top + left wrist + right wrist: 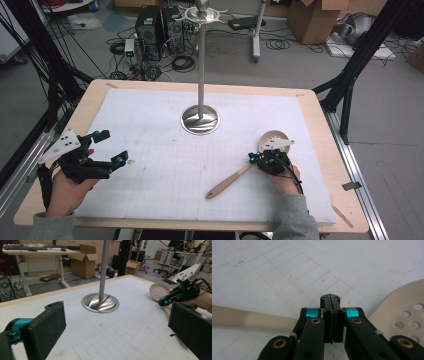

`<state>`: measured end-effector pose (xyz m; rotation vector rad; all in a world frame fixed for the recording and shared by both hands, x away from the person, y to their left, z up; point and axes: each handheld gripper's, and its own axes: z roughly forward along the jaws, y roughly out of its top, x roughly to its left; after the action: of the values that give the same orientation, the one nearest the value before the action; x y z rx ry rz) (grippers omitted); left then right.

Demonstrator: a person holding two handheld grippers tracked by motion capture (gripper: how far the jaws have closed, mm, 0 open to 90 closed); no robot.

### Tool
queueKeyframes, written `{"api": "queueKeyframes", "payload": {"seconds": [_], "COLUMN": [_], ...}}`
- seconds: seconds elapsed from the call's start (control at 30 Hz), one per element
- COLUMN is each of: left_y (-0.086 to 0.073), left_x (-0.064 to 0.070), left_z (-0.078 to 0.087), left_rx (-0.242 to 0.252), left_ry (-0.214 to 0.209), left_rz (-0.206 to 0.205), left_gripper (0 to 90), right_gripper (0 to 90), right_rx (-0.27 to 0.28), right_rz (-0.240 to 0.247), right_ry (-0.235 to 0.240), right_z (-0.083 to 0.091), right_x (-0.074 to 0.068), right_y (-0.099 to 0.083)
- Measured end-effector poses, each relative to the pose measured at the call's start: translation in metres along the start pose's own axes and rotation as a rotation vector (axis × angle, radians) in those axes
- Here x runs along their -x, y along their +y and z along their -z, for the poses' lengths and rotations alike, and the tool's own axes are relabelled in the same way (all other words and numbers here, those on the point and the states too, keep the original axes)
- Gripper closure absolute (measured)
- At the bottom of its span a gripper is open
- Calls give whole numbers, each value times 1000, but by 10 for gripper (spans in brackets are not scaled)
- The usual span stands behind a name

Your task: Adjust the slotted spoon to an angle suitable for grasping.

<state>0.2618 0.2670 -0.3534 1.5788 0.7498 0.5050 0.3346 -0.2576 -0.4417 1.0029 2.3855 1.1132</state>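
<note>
One slotted spoon (250, 167) lies at the lower right of the high view, its long axis diagonal: perforated bowl toward the upper right, handle toward the lower left. The right gripper (256, 159), jaws pressed together, sits over its neck. The left gripper (111, 149) gapes wide at lower left. One steel stand (200, 119) rises at centre.

1. Left black two-jaw gripper (106, 147): held in left hand (70, 192), jaws spread wide, left of the steel stand base (200, 120).
2. Right black two-jaw gripper (252, 159): held in right hand (286, 181), jaws pressed together, right of that base.
</note>
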Motion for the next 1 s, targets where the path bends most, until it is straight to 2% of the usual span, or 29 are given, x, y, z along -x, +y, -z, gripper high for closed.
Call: {"api": "queueKeyframes", "payload": {"seconds": [0.27, 0.6, 0.8, 1.0], "left_y": [-1, -1, -4, -3], "left_x": [-1, 0, 0, 1], "left_z": [0, -3, -8, -8], "left_rx": [-4, -8, -19, -22], "left_ry": [-2, -8, -14, -17], "left_rz": [3, 5, 5, 4], "left_gripper": [18, 18, 18, 18], "right_gripper": [900, 900, 900, 900], "right_rx": [-4, 1, -4, 0], "right_rz": [6, -16, -4, -22], "right_ry": [-24, -27, -77, -70], "right_z": [1, 9, 4, 4], "right_x": [-1, 2, 5, 8], "right_y": [-1, -9, -9, -10]}}
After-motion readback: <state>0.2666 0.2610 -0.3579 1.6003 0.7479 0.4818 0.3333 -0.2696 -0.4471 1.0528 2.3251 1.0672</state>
